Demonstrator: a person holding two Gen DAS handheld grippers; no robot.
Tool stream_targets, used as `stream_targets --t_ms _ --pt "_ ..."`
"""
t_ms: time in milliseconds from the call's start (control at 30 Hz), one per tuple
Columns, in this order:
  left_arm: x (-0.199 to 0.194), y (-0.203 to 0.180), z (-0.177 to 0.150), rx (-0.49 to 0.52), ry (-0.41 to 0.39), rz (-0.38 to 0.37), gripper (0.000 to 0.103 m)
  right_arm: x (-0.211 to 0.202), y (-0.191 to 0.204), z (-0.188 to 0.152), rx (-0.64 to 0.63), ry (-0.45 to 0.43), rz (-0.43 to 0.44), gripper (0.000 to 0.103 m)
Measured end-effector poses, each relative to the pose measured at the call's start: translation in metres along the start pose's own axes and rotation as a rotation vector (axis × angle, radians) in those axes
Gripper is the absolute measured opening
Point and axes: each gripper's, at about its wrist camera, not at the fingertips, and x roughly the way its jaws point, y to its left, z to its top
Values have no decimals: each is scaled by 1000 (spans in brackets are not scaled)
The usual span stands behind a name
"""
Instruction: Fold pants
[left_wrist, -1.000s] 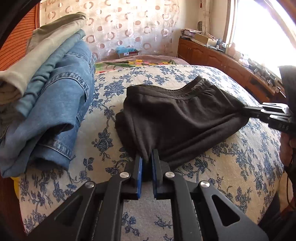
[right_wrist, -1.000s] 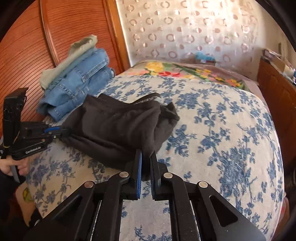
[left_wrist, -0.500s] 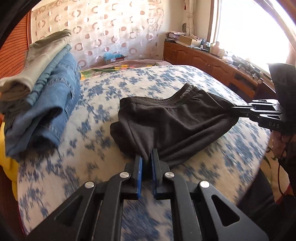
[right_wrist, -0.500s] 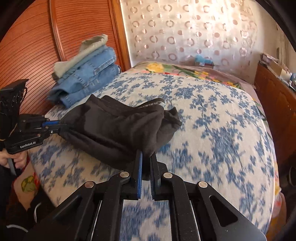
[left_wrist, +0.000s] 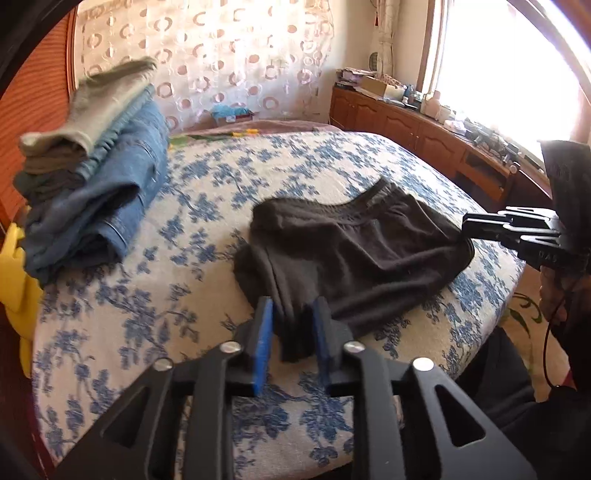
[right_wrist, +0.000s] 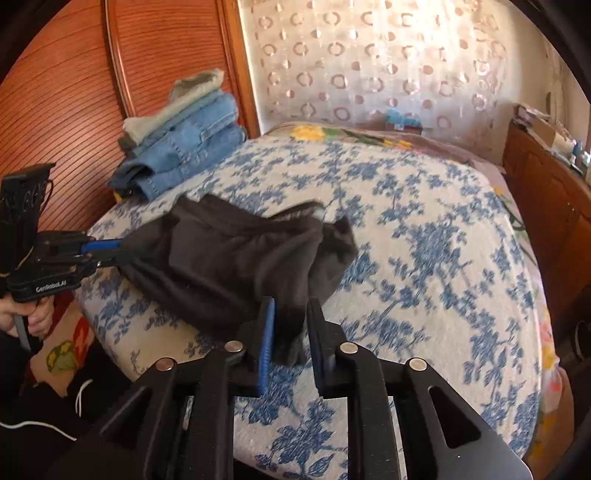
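Folded black pants (left_wrist: 351, 251) lie on the blue-flowered bedcover (left_wrist: 207, 221) near the bed's front edge. My left gripper (left_wrist: 292, 302) has its jaws opening around the pants' near left corner; the cloth hangs loose between the blue pads (left_wrist: 263, 343) and is not pinched. In the right wrist view the same pants (right_wrist: 229, 258) spread to the left, and my right gripper (right_wrist: 291, 302) is opening too, with a dark corner slack between its fingers. Each gripper shows in the other's view: the right one (left_wrist: 469, 227) and the left one (right_wrist: 122, 251), both at the pants' edge.
A stack of folded jeans and grey-green garments (left_wrist: 103, 192) sits at the bed's back left, against a wooden panel (right_wrist: 66, 92). Wooden cabinets (left_wrist: 406, 125) with clutter run under the bright window. A person's hand (right_wrist: 37, 317) grips the left handle. Something yellow (left_wrist: 11, 269) is beside the bed.
Both grippers, shut on the pants' corners before, now have their jaws parted and the cloth slack between them. Both views drew back toward the bed's front edge, dragging the pants along.
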Motion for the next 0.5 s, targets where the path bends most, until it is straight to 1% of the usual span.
stream_targets --t_ms 67,100,200,267,333,400,500 --pt "-5 4 4 -4 -22 11 40 0 -1 6 -2 -11 -5 20" --pt "-7 5 6 -6 -30 10 42 2 -2 10 -6 -14 -10 21" --pt "-6 9 16 -13 -42 12 43 10 -4 21 -12 -28 -12 24" --pt "-3 11 21 -7 -46 20 43 21 -6 28 -8 -21 -8 24" --pt "2 11 28 -7 -50 27 43 35 -8 36 -5 -6 -2 24" --pt "7 12 32 -12 -47 17 43 48 -11 41 4 15 0 24" --pt "18 12 36 -12 -36 16 43 62 -16 47 31 39 24 24"
